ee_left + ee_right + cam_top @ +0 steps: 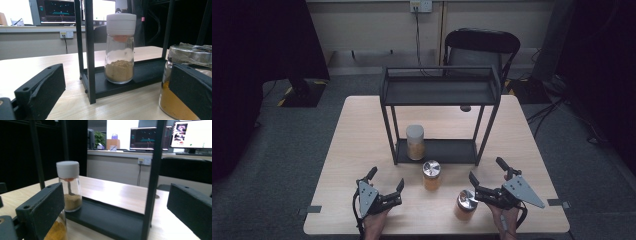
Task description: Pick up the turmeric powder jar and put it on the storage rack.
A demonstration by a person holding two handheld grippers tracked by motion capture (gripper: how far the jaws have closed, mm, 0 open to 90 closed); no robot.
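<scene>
Three spice jars, two open grippers

Three glass jars stand on the pale wooden table. Going left to right in the high view: the left gripper rests near the front edge, its black jaws spread wide with nothing between them. Behind it, a white-capped jar of tan powder stands on the bottom shelf of a black metal rack, at that shelf's left end. Just in front of the rack is a round silver-lidded jar of orange powder. Further right and nearer the edge, a second silver-lidded jar stands just beside the left jaw of the right gripper, whose jaws are also wide apart and empty.
</scene>
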